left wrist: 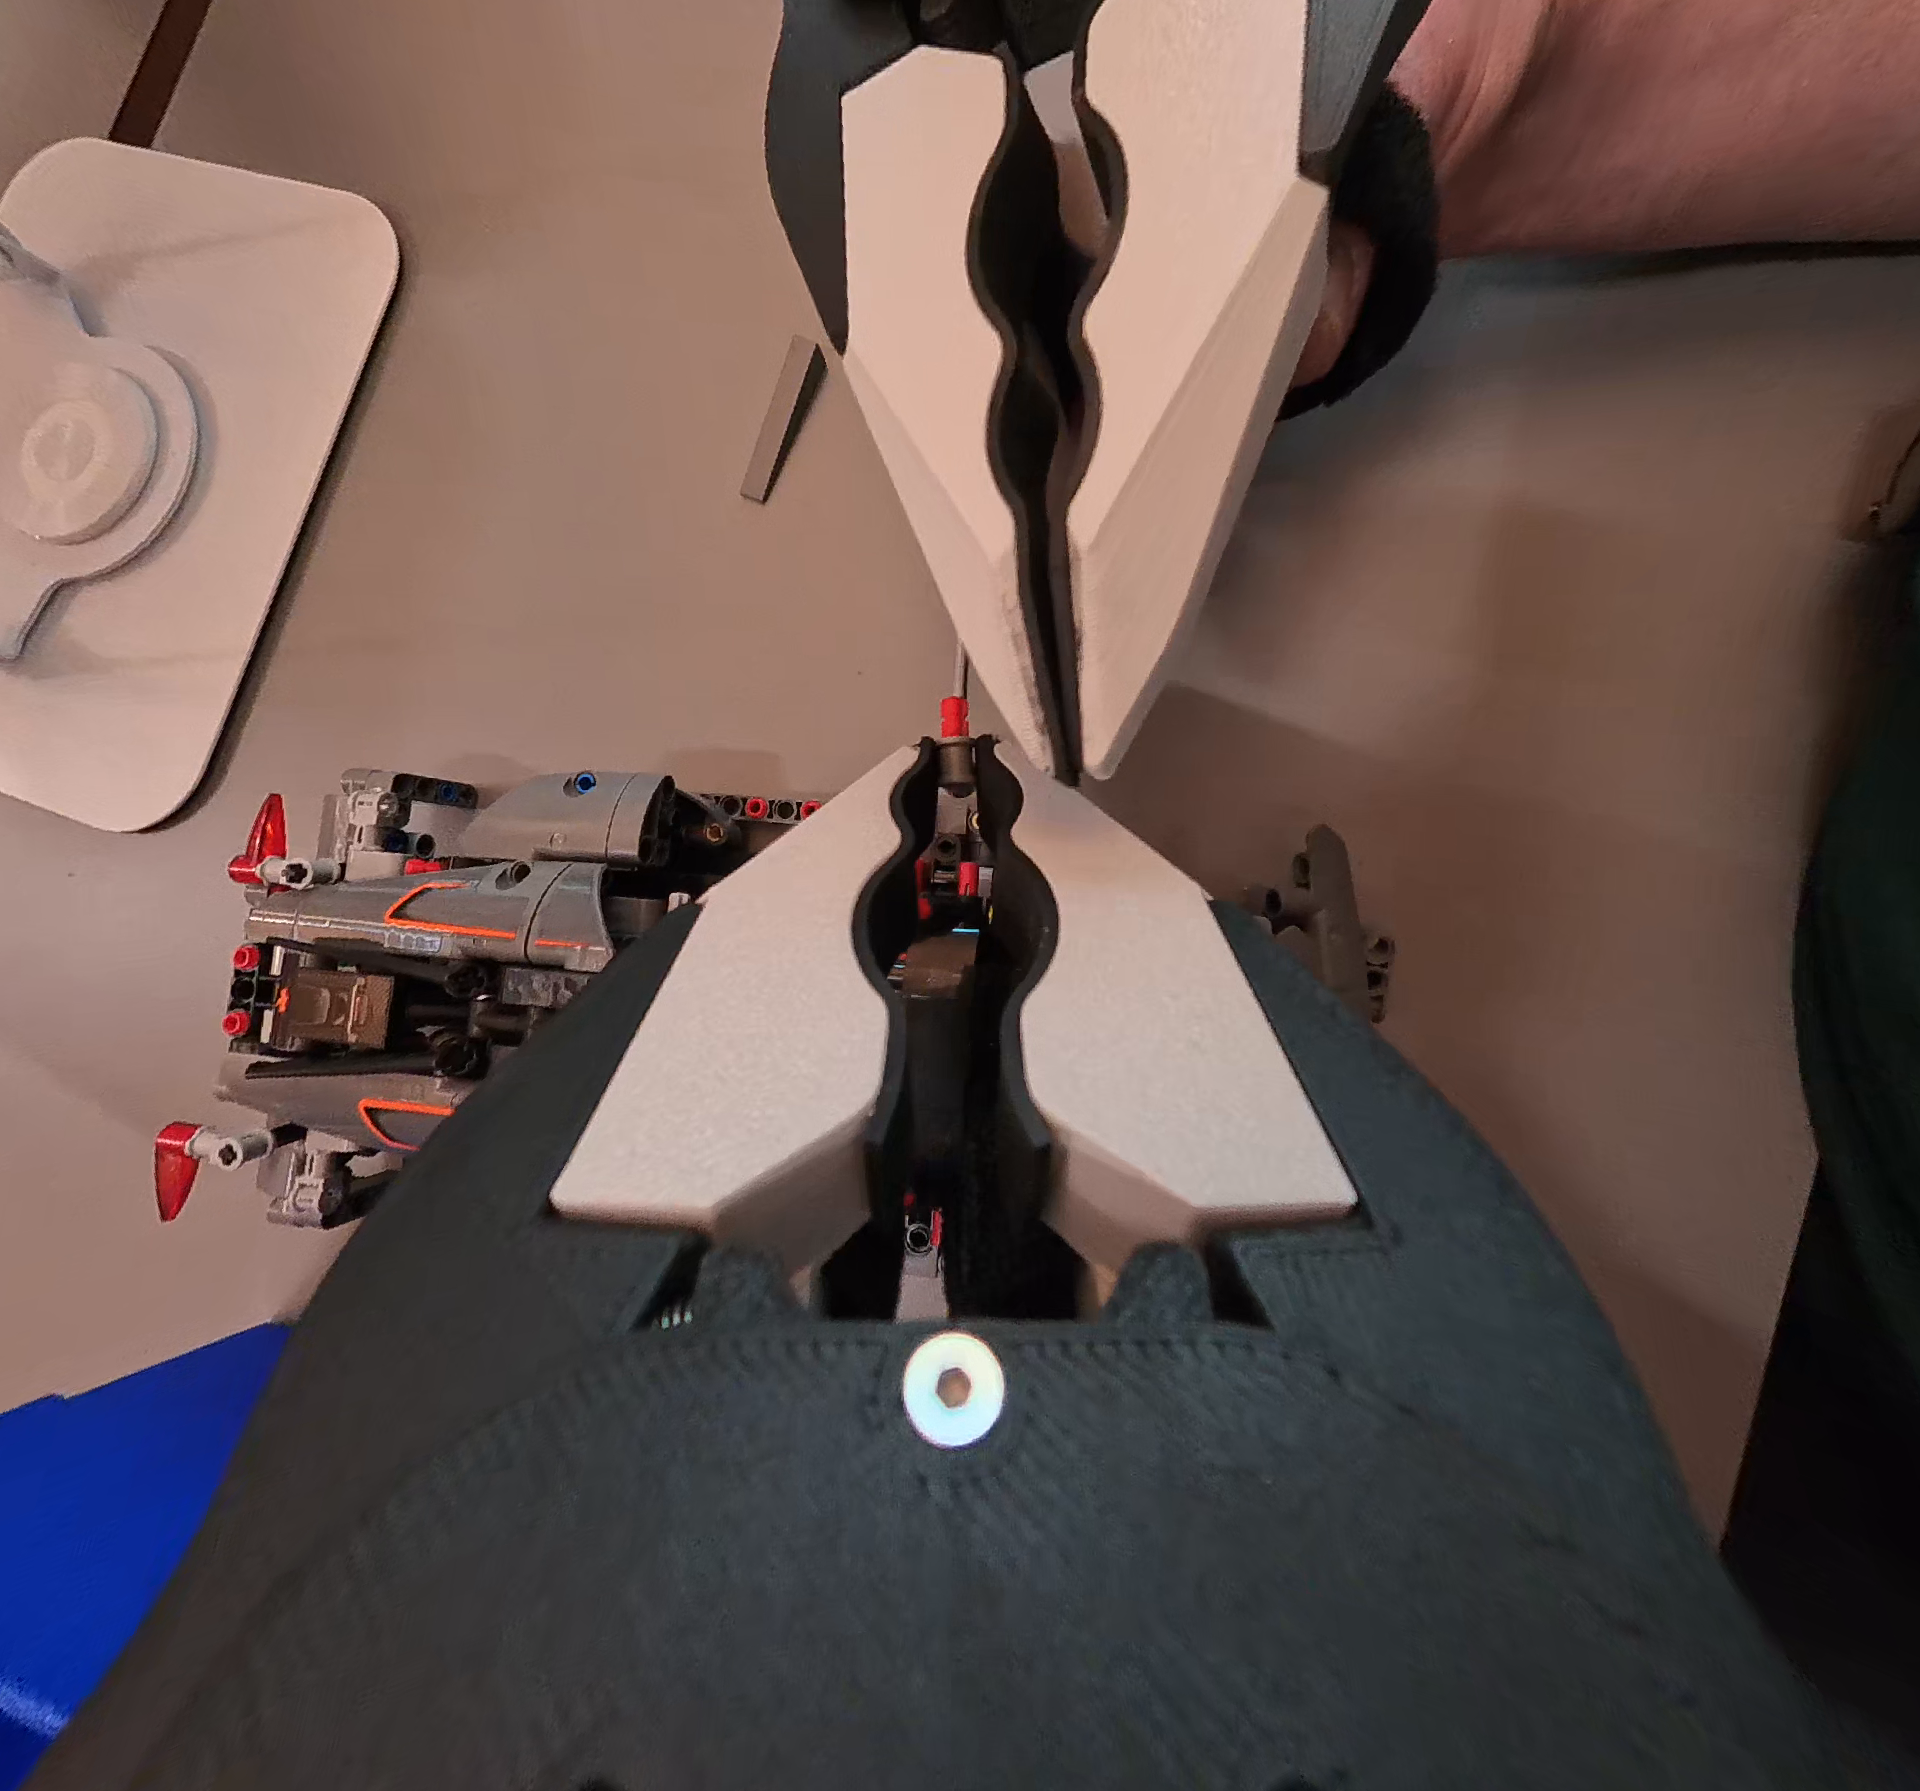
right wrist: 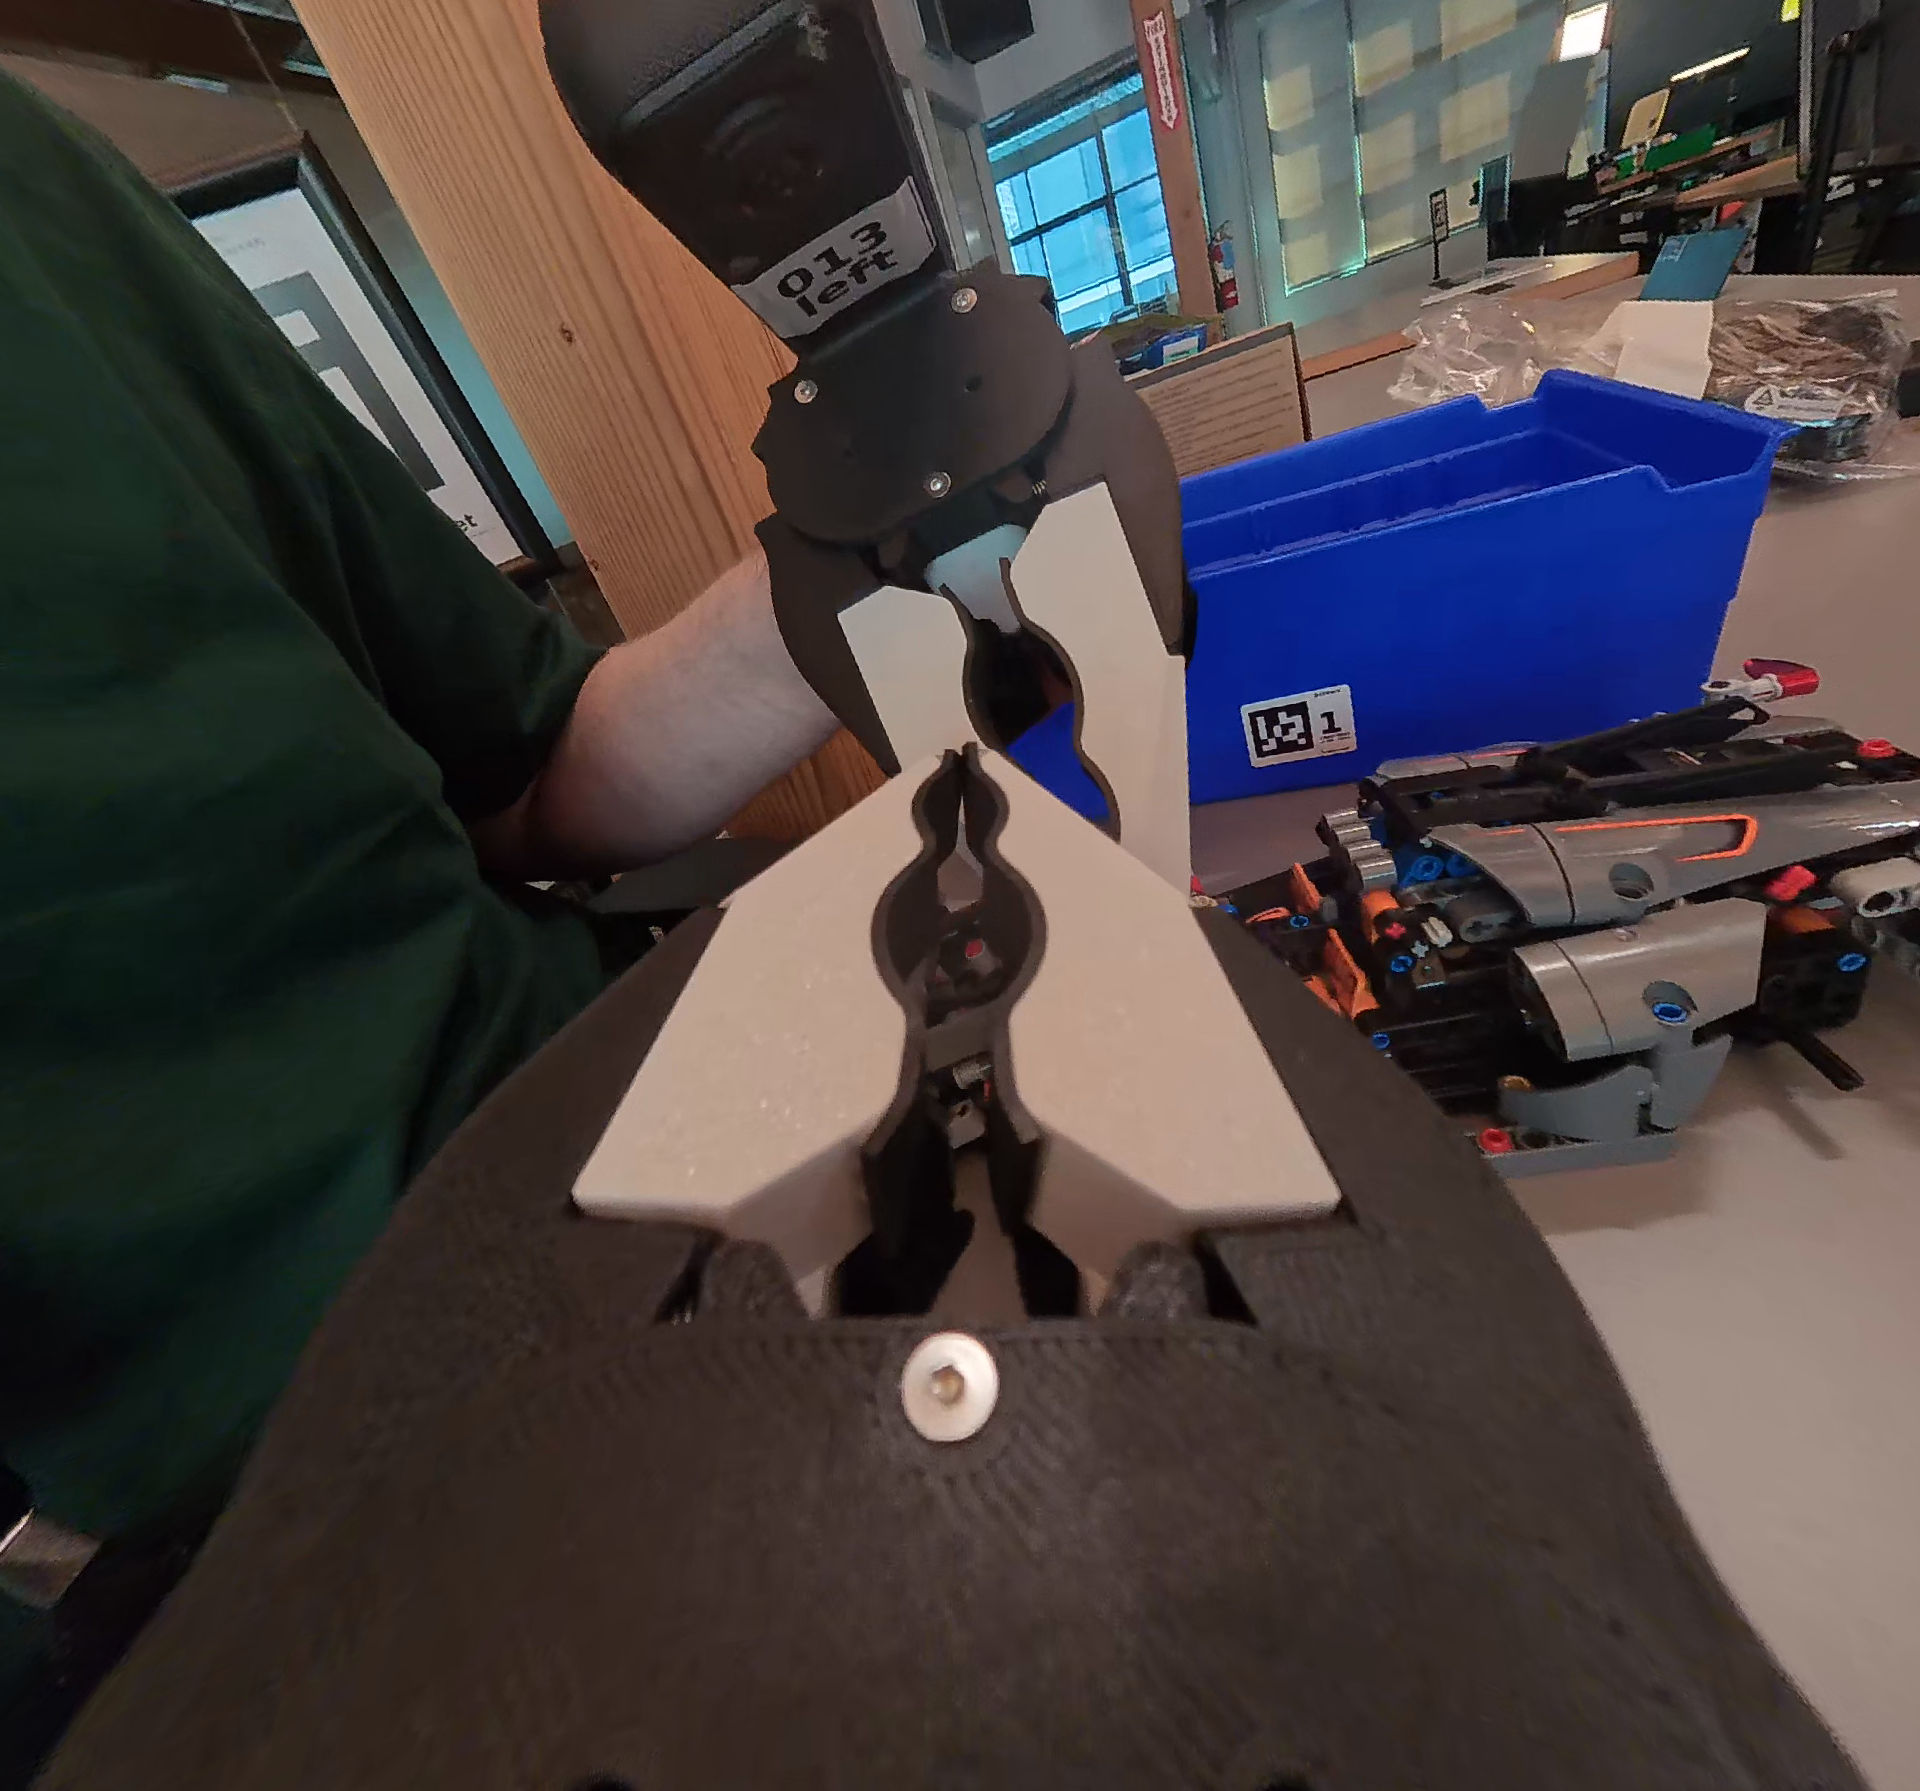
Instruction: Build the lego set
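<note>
My left gripper [left wrist: 956, 762] is shut on a small dark lego sub-assembly [left wrist: 951, 848]. A red bush and a thin grey axle [left wrist: 953, 707] stick out past its tips. My right gripper [left wrist: 1070, 770] comes in from above, jaws shut, with its tips right beside that axle. In the right wrist view my right gripper [right wrist: 961, 759] is shut, and the left gripper [right wrist: 1039, 692] sits just behind it. I cannot tell if the right one pinches anything. The grey car model with orange trim [left wrist: 416, 962] lies on the table to the left and shows in the right wrist view [right wrist: 1610, 910].
A blue bin [right wrist: 1455, 598] stands behind the model. A loose flat grey piece [left wrist: 784, 416] and a grey lego part [left wrist: 1330, 910] lie on the table. A white stand base [left wrist: 156, 442] is at far left. Plastic bags [right wrist: 1787, 370] lie behind the bin. A person's arm [right wrist: 675, 702] is close. Some 6 centimetres of space lies between my two pairs of fingers. The loose flat grey piece [left wrist: 784, 416] is about 15 centimetres from my left fingertips.
</note>
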The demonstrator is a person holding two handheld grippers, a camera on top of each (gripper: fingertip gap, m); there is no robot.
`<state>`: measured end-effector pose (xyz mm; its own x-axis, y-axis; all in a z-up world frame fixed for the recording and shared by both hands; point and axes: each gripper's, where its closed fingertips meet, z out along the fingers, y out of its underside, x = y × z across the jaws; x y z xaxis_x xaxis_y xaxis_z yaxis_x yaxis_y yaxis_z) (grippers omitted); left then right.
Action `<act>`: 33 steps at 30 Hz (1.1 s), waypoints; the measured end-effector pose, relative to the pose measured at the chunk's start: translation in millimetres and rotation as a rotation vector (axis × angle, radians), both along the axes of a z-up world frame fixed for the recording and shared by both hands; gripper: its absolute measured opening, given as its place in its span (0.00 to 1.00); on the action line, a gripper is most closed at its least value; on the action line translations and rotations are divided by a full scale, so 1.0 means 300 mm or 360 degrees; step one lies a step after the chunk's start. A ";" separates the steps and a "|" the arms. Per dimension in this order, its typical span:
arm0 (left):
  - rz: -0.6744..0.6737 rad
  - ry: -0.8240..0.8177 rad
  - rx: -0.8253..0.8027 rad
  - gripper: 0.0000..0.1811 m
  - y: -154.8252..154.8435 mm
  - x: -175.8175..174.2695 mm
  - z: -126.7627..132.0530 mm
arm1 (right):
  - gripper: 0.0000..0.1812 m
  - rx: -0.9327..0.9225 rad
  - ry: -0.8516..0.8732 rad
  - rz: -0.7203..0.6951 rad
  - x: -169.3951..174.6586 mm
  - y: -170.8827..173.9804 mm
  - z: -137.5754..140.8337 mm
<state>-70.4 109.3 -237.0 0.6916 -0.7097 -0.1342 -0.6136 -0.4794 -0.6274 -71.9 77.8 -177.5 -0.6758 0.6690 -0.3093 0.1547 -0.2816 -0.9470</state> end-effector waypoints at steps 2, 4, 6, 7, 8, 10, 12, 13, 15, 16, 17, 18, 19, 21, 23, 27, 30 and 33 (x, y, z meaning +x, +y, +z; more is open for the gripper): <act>0.0001 -0.0003 0.0002 0.03 0.000 0.002 0.002 | 0.00 -0.0006 0.0002 0.0001 0.002 0.002 0.003; 0.0001 -0.0006 0.0006 0.03 0.001 0.004 0.004 | 0.00 0.0002 -0.0002 -0.0002 0.001 0.002 0.002; 0.0000 -0.0007 0.0003 0.03 0.000 0.007 0.004 | 0.01 0.0000 -0.0003 -0.0032 -0.005 0.009 0.003; 0.0001 0.0000 0.0002 0.03 0.000 0.006 0.004 | 0.02 -0.0008 0.0000 -0.0036 -0.005 0.011 0.006; 0.0002 0.0003 0.0001 0.03 -0.001 0.006 0.003 | 0.02 -0.0013 0.0004 -0.0043 -0.005 0.014 0.008; 0.0002 0.0000 0.0004 0.03 -0.001 0.007 0.006 | 0.03 -0.0024 0.0002 -0.0041 -0.004 0.018 0.010; 0.0004 -0.0006 0.0006 0.03 0.000 0.007 0.009 | 0.03 -0.0035 0.0004 -0.0036 -0.002 0.019 0.012; 0.0005 -0.0005 0.0005 0.03 0.000 0.006 0.010 | 0.03 -0.0034 0.0004 -0.0038 -0.003 0.020 0.012; 0.0004 -0.0002 0.0005 0.03 0.000 0.006 0.010 | 0.03 -0.0022 -0.0006 -0.0050 -0.006 0.021 0.006; 0.0002 -0.0003 0.0003 0.03 0.000 0.007 0.011 | 0.03 -0.0016 -0.0011 -0.0061 -0.009 0.023 0.003; 0.0003 -0.0002 0.0005 0.03 0.001 0.006 0.011 | 0.03 -0.0008 -0.0013 -0.0074 -0.012 0.025 0.001; 0.0003 -0.0005 0.0006 0.03 0.001 0.007 0.013 | 0.03 0.0000 -0.0014 -0.0078 -0.012 0.026 -0.001; 0.0001 -0.0012 0.0005 0.03 0.000 0.008 0.013 | 0.04 0.0007 -0.0020 -0.0083 -0.014 0.027 -0.003; 0.0003 -0.0016 0.0007 0.03 0.000 0.008 0.015 | 0.04 0.0027 -0.0034 -0.0091 -0.017 0.026 -0.012; 0.0001 -0.0024 0.0009 0.03 0.000 0.010 0.017 | 0.04 0.0052 -0.0050 -0.0085 -0.019 0.020 -0.021; 0.0005 -0.0022 0.0007 0.03 -0.001 0.008 0.016 | 0.03 0.0078 -0.0051 -0.0076 -0.019 0.011 -0.025; 0.0005 -0.0030 0.0013 0.03 -0.001 0.009 0.021 | 0.03 0.0079 -0.0049 -0.0080 -0.018 0.014 -0.024; 0.0007 -0.0031 0.0016 0.03 -0.001 0.009 0.023 | 0.02 0.0078 -0.0047 -0.0071 -0.015 0.012 -0.022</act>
<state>-67.8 109.1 -230.0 0.6972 -0.7054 -0.1277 -0.5992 -0.4757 -0.6439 -76.5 81.4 -184.2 -0.6361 0.7130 -0.2950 0.1710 -0.2425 -0.9549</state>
